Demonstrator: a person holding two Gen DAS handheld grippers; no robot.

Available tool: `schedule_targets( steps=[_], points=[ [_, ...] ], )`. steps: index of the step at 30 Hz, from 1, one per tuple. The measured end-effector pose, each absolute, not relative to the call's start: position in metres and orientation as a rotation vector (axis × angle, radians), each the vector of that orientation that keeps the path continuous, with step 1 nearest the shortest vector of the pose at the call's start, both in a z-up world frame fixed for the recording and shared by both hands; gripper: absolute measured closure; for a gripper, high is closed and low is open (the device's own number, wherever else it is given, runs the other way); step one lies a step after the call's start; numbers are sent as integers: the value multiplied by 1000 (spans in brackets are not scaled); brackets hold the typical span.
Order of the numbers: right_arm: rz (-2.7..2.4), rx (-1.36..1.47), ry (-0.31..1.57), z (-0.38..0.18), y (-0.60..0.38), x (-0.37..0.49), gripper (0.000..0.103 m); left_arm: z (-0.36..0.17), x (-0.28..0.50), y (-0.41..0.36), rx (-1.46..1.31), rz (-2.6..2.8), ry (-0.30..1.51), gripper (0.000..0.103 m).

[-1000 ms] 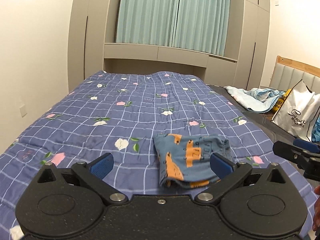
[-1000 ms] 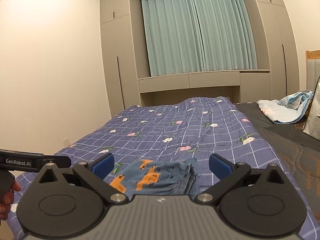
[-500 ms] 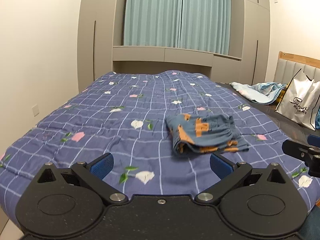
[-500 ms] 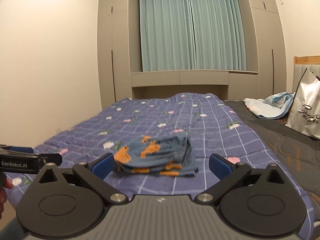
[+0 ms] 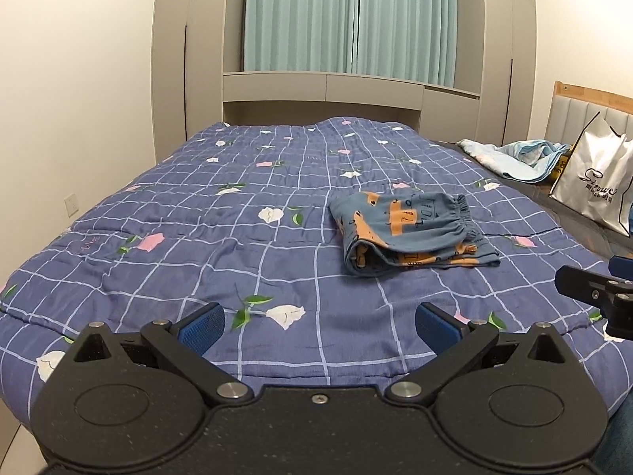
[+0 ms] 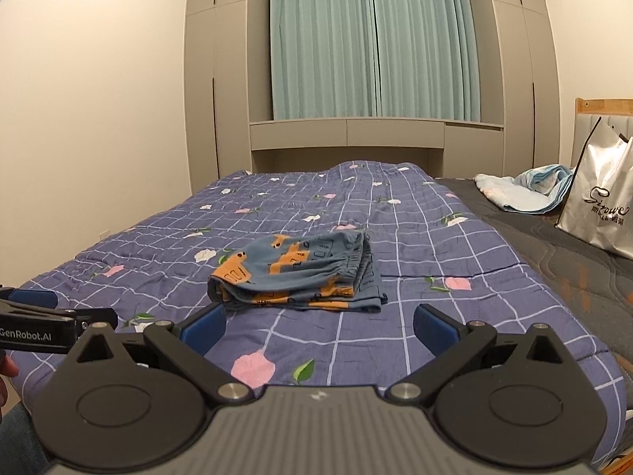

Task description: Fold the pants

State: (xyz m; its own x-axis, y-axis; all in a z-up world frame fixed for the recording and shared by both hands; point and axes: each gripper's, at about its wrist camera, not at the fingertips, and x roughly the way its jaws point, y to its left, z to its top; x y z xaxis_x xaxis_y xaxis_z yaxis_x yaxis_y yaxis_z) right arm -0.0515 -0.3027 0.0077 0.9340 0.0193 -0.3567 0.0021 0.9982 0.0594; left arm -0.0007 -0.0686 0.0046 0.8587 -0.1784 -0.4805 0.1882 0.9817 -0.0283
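The pants (image 5: 411, 235) are blue with orange prints and lie folded in a compact bundle on the purple checked quilt (image 5: 245, 237); they also show in the right wrist view (image 6: 300, 277). My left gripper (image 5: 319, 326) is open and empty, held back near the bed's front edge, apart from the pants. My right gripper (image 6: 318, 326) is open and empty, just short of the bundle. The right gripper's side shows at the right edge of the left wrist view (image 5: 593, 293).
A white shopping bag (image 5: 593, 190) and a light blue blanket (image 5: 514, 158) sit on the dark mattress at the right. Grey wardrobes and teal curtains (image 5: 348, 19) stand behind the bed. A wall runs along the left.
Both grippers have pulled back from the pants toward the bed's front edge. The folded bundle stays in place on the quilt.
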Motion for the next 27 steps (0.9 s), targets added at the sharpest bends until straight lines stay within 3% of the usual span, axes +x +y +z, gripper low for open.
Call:
schedule_targets(
  steps=[27],
  points=[
    [17, 55, 379, 6, -304, -50, 0, 1, -1, -70, 22, -191, 516, 1]
  ],
)
